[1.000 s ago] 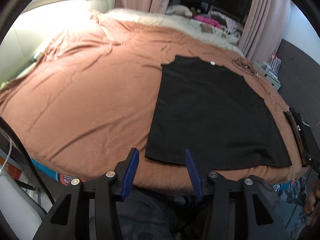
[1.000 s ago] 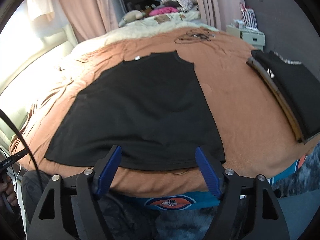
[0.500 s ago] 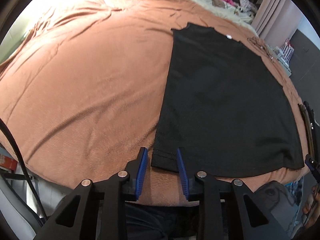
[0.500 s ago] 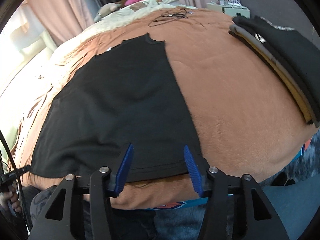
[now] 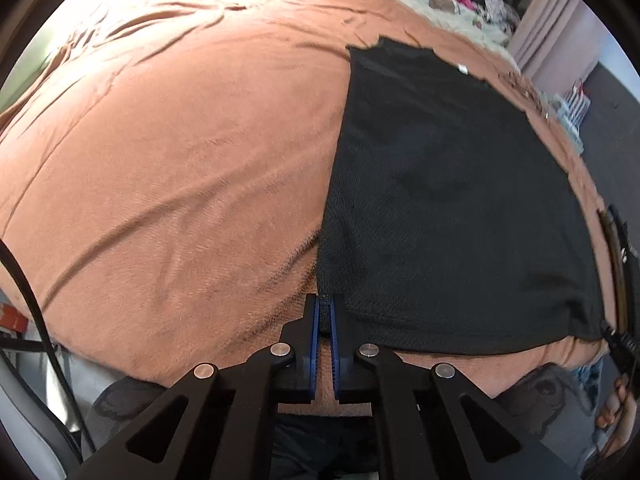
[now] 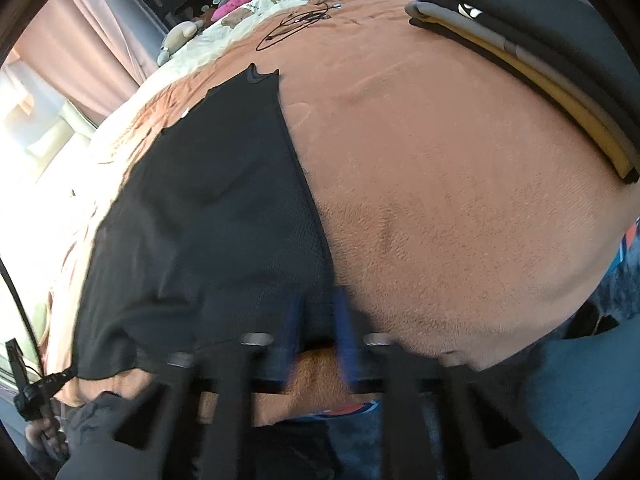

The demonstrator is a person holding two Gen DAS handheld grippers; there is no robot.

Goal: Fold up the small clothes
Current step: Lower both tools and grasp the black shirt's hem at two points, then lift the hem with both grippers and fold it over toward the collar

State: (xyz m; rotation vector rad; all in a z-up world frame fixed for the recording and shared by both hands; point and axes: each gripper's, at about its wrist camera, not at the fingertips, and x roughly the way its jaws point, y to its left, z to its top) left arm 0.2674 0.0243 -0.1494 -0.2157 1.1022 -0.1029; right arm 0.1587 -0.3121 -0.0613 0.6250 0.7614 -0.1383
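The left gripper (image 5: 325,312) has its blue pads pressed together on the near left hem corner of the black shirt (image 5: 440,200), pinching the fabric there. The right gripper (image 6: 318,320) is blurred; its blue pads sit astride the shirt's near right hem corner with a narrow gap between them, and whether they have the cloth clamped cannot be told. The shirt lies flat on the bed's rust-brown blanket (image 5: 168,168), its long axis running away from both grippers: hem toward the bed's near edge, neckline with a small white tag at the far end. Its side edges run fairly straight, and the hem is a little rumpled near the right corner. To the right of the shirt, well apart, a stack of folded clothes (image 6: 540,40) in black, tan and mustard rests on the blanket. Beyond the neckline a thin black cable (image 6: 296,24) lies looped, then cream bedding with a pink item and soft toys, and pink curtains (image 6: 80,52) behind.
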